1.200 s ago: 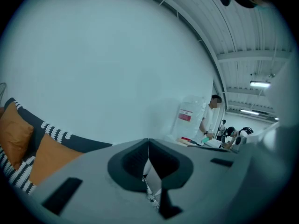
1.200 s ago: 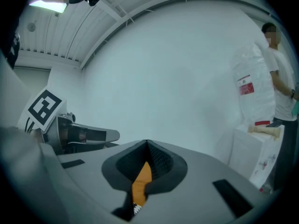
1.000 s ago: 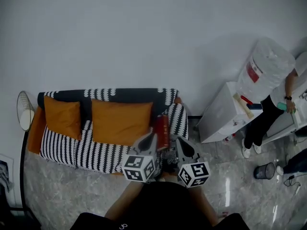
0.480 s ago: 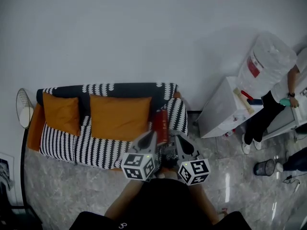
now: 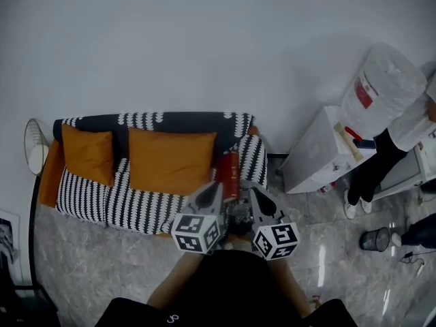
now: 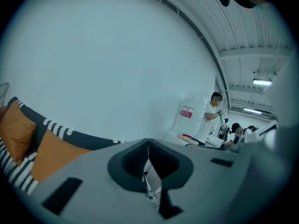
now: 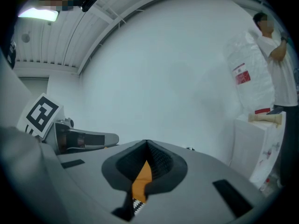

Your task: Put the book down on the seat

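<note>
A red book (image 5: 229,174) stands upright at the right end of the black-and-white patterned sofa (image 5: 102,203), between the large orange cushion (image 5: 170,161) and the patterned armrest (image 5: 253,161). My left gripper (image 5: 216,187) points at it from just below and to the left; in the left gripper view the left gripper (image 6: 148,142) has its jaws together and nothing between them. My right gripper (image 5: 254,195) sits just right of the book, and the right gripper (image 7: 146,144) is likewise shut and empty. Neither gripper view shows the book.
A smaller orange cushion (image 5: 87,154) lies at the sofa's left end, with a round wire object (image 5: 34,154) beside it. A white cabinet (image 5: 317,154), a large wrapped white bundle (image 5: 381,90) and a standing person (image 5: 388,152) are at the right. A black bin (image 5: 375,240) stands on the marble floor.
The view has shifted a little, so the sofa sits slightly higher in the picture. The person at the right has moved. Both grippers stay shut beside the book.
</note>
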`<state>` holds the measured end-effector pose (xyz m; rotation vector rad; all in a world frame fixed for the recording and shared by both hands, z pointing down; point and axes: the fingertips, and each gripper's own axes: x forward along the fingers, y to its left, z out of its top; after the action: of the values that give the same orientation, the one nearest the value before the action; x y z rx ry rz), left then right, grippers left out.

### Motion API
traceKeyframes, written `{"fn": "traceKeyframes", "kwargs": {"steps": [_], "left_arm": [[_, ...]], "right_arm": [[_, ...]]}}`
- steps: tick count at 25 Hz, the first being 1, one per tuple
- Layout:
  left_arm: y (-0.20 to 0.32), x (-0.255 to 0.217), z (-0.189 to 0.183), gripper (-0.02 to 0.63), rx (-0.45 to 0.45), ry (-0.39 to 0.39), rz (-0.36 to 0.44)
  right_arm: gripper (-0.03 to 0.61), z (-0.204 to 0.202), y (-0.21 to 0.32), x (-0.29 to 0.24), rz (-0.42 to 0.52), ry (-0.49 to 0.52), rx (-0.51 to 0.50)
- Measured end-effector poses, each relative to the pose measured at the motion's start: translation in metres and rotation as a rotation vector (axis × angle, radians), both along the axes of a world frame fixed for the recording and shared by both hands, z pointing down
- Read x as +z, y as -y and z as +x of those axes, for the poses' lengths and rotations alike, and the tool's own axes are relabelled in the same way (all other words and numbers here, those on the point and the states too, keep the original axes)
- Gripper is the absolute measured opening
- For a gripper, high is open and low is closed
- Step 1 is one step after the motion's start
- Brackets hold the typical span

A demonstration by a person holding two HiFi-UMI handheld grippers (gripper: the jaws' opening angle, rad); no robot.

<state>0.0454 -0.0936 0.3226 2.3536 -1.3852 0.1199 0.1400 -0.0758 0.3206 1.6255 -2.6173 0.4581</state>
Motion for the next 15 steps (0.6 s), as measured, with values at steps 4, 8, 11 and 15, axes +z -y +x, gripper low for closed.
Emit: {"fn": "traceKeyframes", "kwargs": {"steps": [4,8,11,15], "left_arm": [[0.0000,0.0011,-0.0003,0.012,-0.008,0.005,0.001],[0.0003,0.0013,-0.0005,0.012,-0.011,0.010,0.001],[-0.0002,0.0018,0.0023,0.012,-0.008,0.011,0.001],[-0.0004,0.0042,0.0046,0.012,-0.007,0.010,-0.002]], "right_arm": [[0.009,0.0013,0.0006,0.0008,0.003,0.003,-0.003],[0.009,0.0020,0.0008,0.0002,0.007,-0.019,-0.009],[0.009,0.0016,-0.0004,0.0008,0.014,-0.058,-0.020],[0.009,0.0005,-0.0013,0.0017,0.017,-0.059,-0.033]]}}
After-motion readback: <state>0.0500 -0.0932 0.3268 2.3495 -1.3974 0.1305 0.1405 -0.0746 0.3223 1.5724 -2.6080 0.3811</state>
